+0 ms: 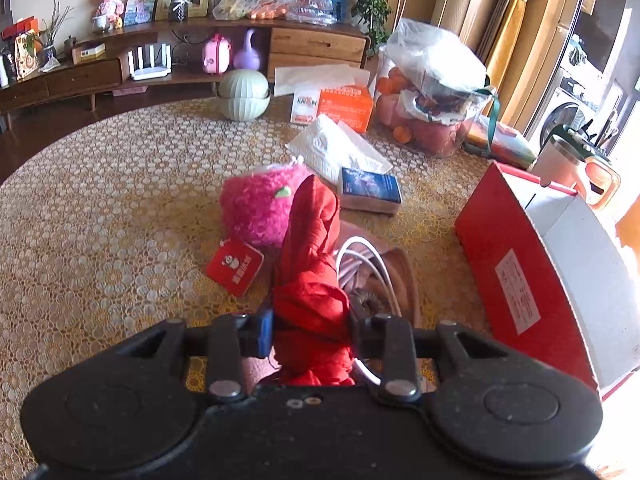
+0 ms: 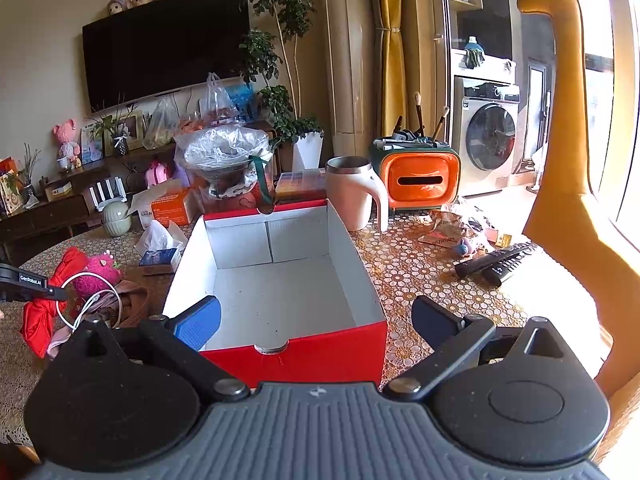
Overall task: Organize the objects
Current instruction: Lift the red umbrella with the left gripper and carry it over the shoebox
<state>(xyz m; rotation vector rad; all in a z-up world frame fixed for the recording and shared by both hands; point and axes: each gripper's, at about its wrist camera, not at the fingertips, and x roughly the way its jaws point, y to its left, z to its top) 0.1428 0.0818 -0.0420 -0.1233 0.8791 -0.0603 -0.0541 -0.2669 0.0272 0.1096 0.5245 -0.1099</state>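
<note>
My left gripper (image 1: 312, 332) is shut on a bundle of red cloth (image 1: 310, 240), which sticks up and forward from between the pads and is lifted off the table. In the right wrist view the same red cloth (image 2: 36, 316) hangs at the far left. Under it lie a white cable (image 1: 360, 256) on a brown pouch (image 1: 404, 276), a pink plush toy (image 1: 256, 208) and its red tag (image 1: 236, 266). My right gripper (image 2: 316, 312) is open over the near edge of the open red box (image 2: 296, 356) and holds nothing. The box's white inside is bare.
A blue card pack (image 1: 370, 190), a tissue pack (image 1: 332, 148), an orange tissue box (image 1: 344, 106), green bowls (image 1: 244, 96) and a plastic tub of fruit (image 1: 432, 92) stand further back. Right of the box are a mug (image 2: 354, 196), an orange organizer (image 2: 420, 178), remotes (image 2: 496, 262) and a yellow giraffe (image 2: 568, 184).
</note>
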